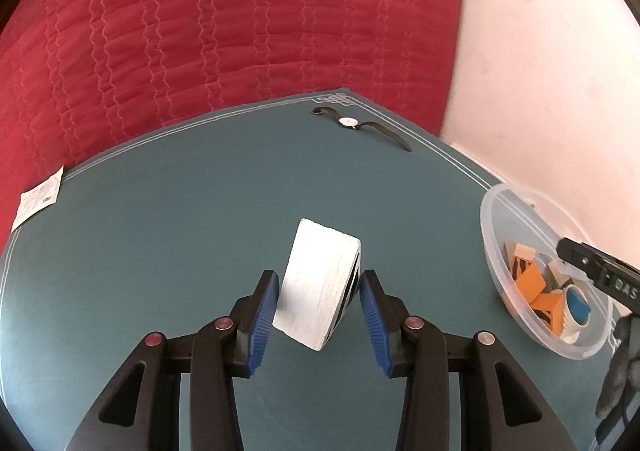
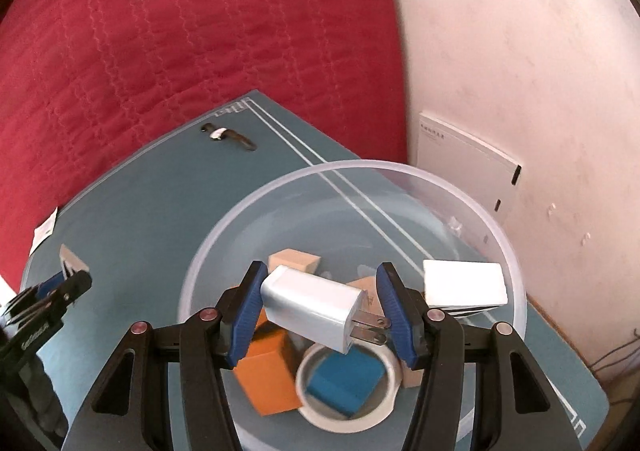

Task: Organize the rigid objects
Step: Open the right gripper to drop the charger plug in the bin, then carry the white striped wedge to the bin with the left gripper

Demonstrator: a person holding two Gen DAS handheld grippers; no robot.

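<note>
My left gripper (image 1: 319, 311) is open around a white box (image 1: 320, 283) that lies tilted on the teal mat (image 1: 160, 251); its left pad touches the box. My right gripper (image 2: 320, 315) hovers over the clear plastic bowl (image 2: 516, 271) with a white wall charger (image 2: 316, 305) between its fingers, prongs toward the right pad; the jaws look slightly wider than the charger. The bowl holds orange blocks (image 2: 268, 375), a blue block (image 2: 344, 379) inside a tape roll (image 2: 390, 379), tan blocks and a white box (image 2: 464, 283). The bowl also shows in the left wrist view (image 1: 500, 211).
A wristwatch (image 1: 352, 122) lies at the mat's far corner. A paper slip (image 1: 38, 199) sits at the mat's left edge. Red quilted bedding (image 1: 200, 31) surrounds the mat. A white booklet (image 2: 460, 155) leans on the pale wall at right.
</note>
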